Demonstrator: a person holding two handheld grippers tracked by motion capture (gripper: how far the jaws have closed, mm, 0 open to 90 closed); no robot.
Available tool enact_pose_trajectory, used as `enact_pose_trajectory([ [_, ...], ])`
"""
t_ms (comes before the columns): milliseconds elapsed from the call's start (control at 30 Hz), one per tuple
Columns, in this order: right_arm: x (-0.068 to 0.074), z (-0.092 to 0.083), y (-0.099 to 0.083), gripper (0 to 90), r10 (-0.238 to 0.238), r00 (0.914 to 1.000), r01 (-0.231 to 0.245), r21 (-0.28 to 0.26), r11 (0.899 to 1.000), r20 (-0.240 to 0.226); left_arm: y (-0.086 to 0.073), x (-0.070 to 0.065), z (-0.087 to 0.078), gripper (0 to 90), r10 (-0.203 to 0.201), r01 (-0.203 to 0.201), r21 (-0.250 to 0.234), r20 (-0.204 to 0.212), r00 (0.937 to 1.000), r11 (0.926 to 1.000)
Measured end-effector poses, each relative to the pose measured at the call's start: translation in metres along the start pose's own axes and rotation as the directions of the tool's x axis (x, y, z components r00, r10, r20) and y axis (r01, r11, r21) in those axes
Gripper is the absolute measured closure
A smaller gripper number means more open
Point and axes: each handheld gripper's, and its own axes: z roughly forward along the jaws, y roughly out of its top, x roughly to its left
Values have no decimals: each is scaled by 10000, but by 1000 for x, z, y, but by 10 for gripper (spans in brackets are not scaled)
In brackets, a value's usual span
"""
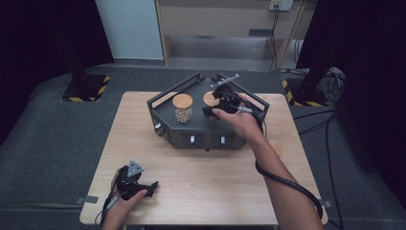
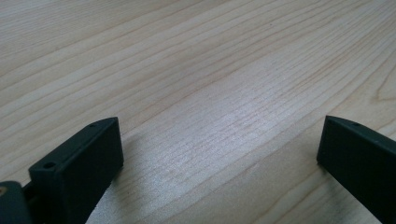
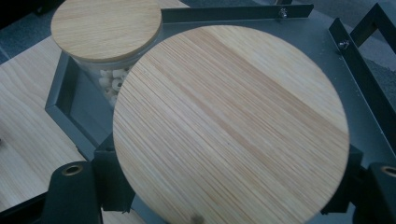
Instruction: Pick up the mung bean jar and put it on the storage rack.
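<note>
The table (image 1: 201, 191) is pale wood with fine straight grain. The tray (image 1: 201, 132) on it is dark grey metal. Both jars carry light tan wooden lids, striped by their grain: the near lid (image 3: 231, 126) and the far lid (image 3: 106, 28) (whitish pieces show through its clear glass). Both grippers' jaws are black. Yellow-and-black hazard stripes (image 1: 86, 98) edge the floor stands.

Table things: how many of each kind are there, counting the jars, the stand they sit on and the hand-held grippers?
Jars with wooden lids: 2, left jar, right jar
Dark metal stand: 1
Grippers: 2, left gripper, right gripper
Total: 5
</note>
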Motion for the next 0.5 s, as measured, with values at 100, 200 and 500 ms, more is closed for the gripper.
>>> enact_pose_trajectory([
  [100, -1, 3, -1, 255, 47, 10000, -47, 26, 10000, 2, 0, 0, 0, 0, -2, 2, -3, 2, 10000, 10000],
  [200, -1, 7, -2, 255, 47, 10000, -48, 89, 9999, 20, 0, 0, 0, 0, 2, -2, -3, 4, 10000, 10000],
  [500, -1, 17, -3, 255, 140, 9999, -140, 191, 9997, -27, 0, 1, 0, 0, 30, -30, -7, 19, 10000, 10000],
])
